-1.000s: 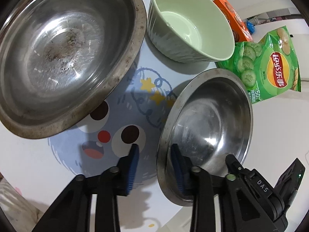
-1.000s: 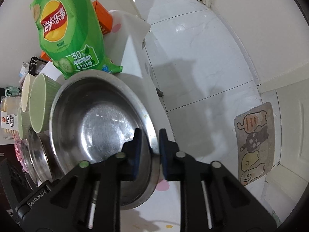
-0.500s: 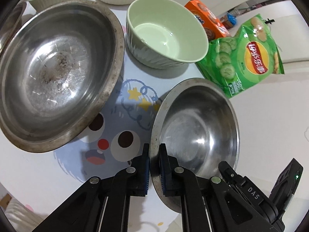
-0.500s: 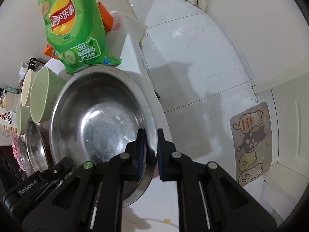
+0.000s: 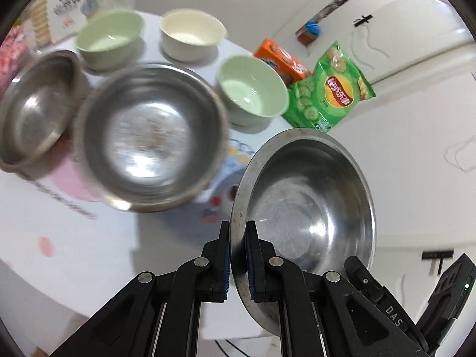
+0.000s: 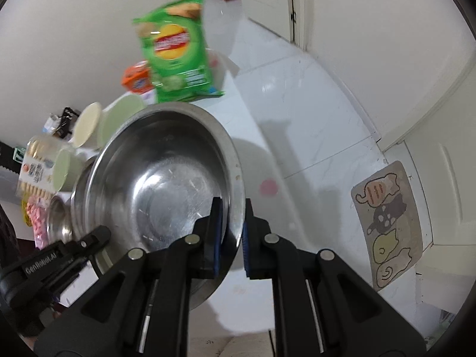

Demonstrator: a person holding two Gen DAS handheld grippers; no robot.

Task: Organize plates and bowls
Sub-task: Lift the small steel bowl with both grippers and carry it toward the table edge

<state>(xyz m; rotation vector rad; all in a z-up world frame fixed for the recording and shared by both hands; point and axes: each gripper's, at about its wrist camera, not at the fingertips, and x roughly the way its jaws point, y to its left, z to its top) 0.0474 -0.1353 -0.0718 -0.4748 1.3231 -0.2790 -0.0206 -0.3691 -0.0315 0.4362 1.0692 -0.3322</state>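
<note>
Left gripper (image 5: 238, 255) is clamped on the near rim of a steel bowl (image 5: 309, 205), one pad inside and one outside; right gripper (image 6: 230, 232) pinches the opposite rim of the same bowl (image 6: 160, 196), jaws narrow on the metal; its black body shows at the lower right of the left view (image 5: 446, 306). That bowl hangs tilted between the two claws, clear of the table (image 5: 74, 253), as far as the blur allows. Beyond the bowl's left rim stands a bigger steel bowl (image 5: 151, 136), with a third steel bowl (image 5: 35, 110) just past that. Behind the held bowl sits a green bowl (image 5: 253, 89); farther back and left are a cream bowl (image 5: 192, 34) and another green bowl (image 5: 108, 37). Right of the near green bowl lies a green chip bag (image 5: 330, 95), an orange box (image 5: 282, 59) touching it behind. Below the bowl's right side, on the floor, is a cat mat (image 6: 389, 223).
</note>
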